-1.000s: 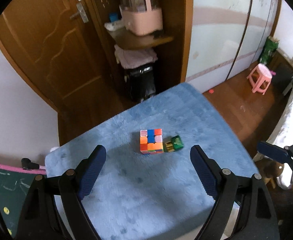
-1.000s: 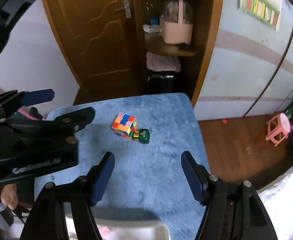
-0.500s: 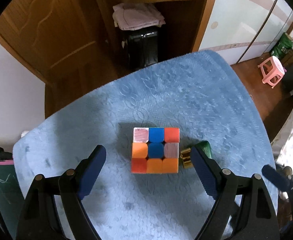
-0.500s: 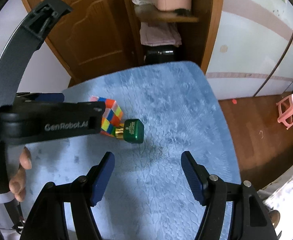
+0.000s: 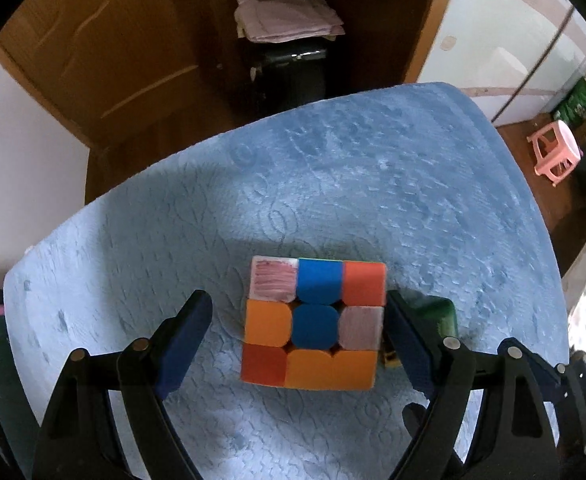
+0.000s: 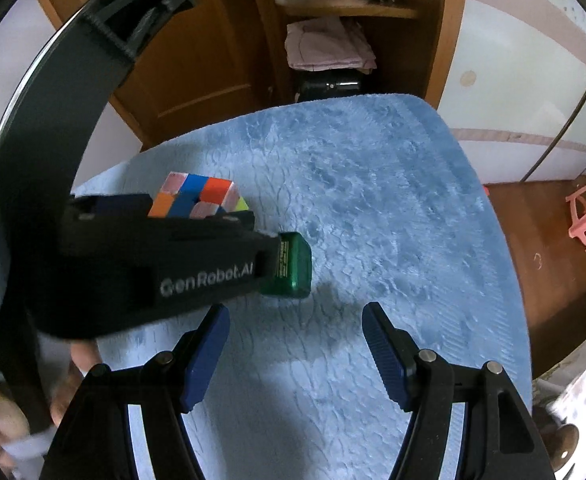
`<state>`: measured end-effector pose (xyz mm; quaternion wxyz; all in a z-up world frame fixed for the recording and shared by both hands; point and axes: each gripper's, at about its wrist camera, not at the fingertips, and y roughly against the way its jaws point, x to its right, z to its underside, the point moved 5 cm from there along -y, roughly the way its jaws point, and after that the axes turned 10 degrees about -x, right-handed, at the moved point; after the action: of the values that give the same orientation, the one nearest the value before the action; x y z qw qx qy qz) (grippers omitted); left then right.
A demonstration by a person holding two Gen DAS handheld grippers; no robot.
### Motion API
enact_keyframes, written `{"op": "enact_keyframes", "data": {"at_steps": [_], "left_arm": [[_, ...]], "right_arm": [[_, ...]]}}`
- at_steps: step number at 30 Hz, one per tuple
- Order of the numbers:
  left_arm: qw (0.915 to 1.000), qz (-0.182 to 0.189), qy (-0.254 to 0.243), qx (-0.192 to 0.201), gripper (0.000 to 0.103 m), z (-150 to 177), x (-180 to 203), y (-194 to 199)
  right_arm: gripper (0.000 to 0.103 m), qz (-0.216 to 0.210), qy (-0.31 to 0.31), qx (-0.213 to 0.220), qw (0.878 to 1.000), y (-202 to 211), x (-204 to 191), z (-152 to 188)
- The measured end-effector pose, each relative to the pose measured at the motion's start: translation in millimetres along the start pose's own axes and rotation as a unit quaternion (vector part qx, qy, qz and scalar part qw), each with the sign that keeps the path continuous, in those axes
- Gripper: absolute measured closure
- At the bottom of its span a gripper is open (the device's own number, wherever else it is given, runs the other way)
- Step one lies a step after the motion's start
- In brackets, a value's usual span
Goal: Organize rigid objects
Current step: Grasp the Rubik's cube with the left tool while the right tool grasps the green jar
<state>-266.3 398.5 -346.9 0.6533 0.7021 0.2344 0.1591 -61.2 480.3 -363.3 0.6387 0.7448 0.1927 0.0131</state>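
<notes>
A Rubik's cube (image 5: 315, 322) lies on the blue fuzzy table cover (image 5: 333, 184). My left gripper (image 5: 299, 332) is open with the cube between its fingers; the right finger touches the cube's side, the left finger stands apart. A small green bottle with a gold cap (image 5: 439, 316) lies just right of the cube, partly hidden behind the right finger. In the right wrist view the cube (image 6: 197, 198) and green bottle (image 6: 291, 266) show beyond the left gripper's body. My right gripper (image 6: 293, 356) is open and empty, short of the bottle.
A wooden door (image 5: 105, 40) and a shelf unit with folded cloth (image 5: 285, 12) stand beyond the table's far edge. A pink stool (image 5: 555, 152) stands on the wooden floor at right. The cover's right edge (image 6: 505, 264) drops to the floor.
My left gripper has come down and forward so the cube now sits between its fingers. My right gripper has moved closer to the green bottle.
</notes>
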Motion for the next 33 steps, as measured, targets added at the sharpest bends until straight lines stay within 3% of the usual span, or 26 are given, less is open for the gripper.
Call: {"op": "enact_keyframes", "data": {"at_steps": [2,5,11,22,27,33], "left_arm": [[0.9999,0.010,0.008,0.003,0.021,0.0,-3.4,-1.5],[0.9974,0.069,0.021,0.001,0.041,1.8,-4.6,-1.2],[0.9973,0.067,0.021,0.022,0.041,5.2,-7.1,3.3],[0.9938,0.077,0.065,0.047,0.042,11.5,-50.0,18.1],[0.9929,0.080,0.073,0.049,0.042,20.4,-57.9,25.1],[0.9918,0.085,0.081,0.052,0.042,33.9,-62.6,39.2]], "right_arm": [[0.033,-0.006,-0.006,-0.001,1.000,-4.7,0.8,-1.8],[0.033,-0.009,-0.008,-0.001,1.000,-9.0,0.5,-3.2],[0.033,-0.009,-0.004,0.002,1.000,-16.0,-6.7,-6.9],[0.034,0.023,0.007,0.002,1.000,-37.0,-19.5,-23.0],[0.055,0.048,0.002,-0.006,0.999,-46.9,-22.7,-25.8],[0.056,0.048,0.000,-0.005,0.999,-41.8,-26.0,-21.7]]}}
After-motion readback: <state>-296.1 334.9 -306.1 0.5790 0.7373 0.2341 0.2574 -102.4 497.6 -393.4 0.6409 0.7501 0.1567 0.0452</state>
